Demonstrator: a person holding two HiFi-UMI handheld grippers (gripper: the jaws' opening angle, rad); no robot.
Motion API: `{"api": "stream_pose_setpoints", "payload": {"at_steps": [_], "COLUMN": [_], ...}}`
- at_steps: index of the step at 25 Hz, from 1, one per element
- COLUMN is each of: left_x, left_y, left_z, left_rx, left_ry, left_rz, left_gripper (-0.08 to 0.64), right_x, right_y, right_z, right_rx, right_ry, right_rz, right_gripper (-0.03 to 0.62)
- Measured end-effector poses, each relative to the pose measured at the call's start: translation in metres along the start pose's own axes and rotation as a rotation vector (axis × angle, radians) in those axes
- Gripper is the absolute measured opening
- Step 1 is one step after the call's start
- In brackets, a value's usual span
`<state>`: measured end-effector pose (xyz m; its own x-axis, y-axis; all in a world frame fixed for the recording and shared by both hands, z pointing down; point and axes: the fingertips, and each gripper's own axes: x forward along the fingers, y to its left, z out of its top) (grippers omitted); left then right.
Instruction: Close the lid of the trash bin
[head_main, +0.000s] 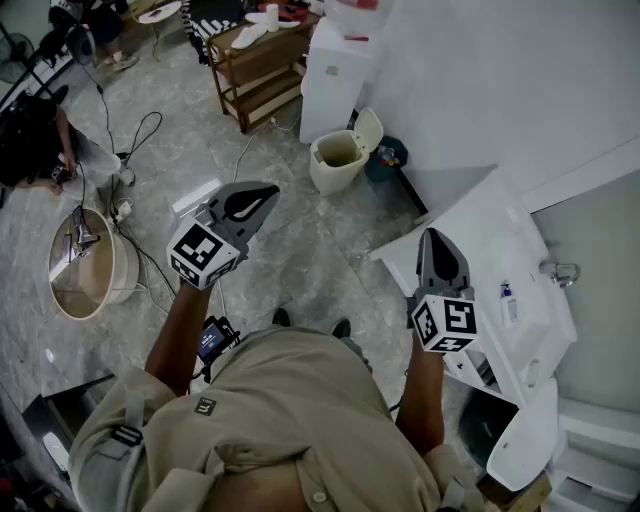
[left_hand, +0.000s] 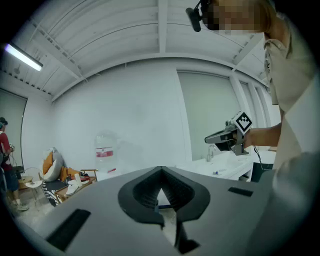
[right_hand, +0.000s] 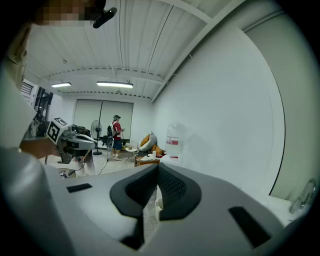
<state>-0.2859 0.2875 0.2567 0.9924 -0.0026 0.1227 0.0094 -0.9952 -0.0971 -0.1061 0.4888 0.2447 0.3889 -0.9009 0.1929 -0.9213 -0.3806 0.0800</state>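
Note:
The cream trash bin (head_main: 338, 160) stands on the marble floor by the white wall, its lid (head_main: 368, 129) tipped up and open at the back. My left gripper (head_main: 262, 196) hovers in the air well short of the bin, to its lower left, jaws together and empty. My right gripper (head_main: 433, 240) is held to the bin's lower right, over the sink counter, also shut and empty. In the left gripper view the closed jaws (left_hand: 160, 170) point at the wall, with the right gripper (left_hand: 226, 138) beside them. The right gripper view's own jaws (right_hand: 157, 167) hide the bin; the left gripper (right_hand: 75, 142) shows at left.
A water dispenser (head_main: 335, 70) and a wooden shelf (head_main: 260, 62) stand behind the bin. A dark small bin (head_main: 389, 157) sits right of it. The white sink counter (head_main: 500, 250) juts out at right. A round drum (head_main: 88, 265) and cables lie at left; a person (right_hand: 116, 131) stands far off.

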Motion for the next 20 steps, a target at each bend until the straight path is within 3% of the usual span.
{"api": "stream_pose_setpoints", "payload": {"at_steps": [13, 20], "left_x": [-0.018, 0.000], "left_y": [0.009, 0.006], "left_z": [-0.003, -0.009], "left_rx": [-0.014, -0.047], "left_ry": [-0.040, -0.060], "left_rz": [-0.024, -0.060], "left_gripper": [0.014, 0.014], "right_x": [-0.009, -0.018], "right_y": [0.025, 0.019], "right_z": [0.003, 0.005], "right_rx": [-0.013, 0.039], "right_ry": [0.003, -0.006], "right_rz": [-0.027, -0.021], "right_gripper": [0.023, 0.025]}}
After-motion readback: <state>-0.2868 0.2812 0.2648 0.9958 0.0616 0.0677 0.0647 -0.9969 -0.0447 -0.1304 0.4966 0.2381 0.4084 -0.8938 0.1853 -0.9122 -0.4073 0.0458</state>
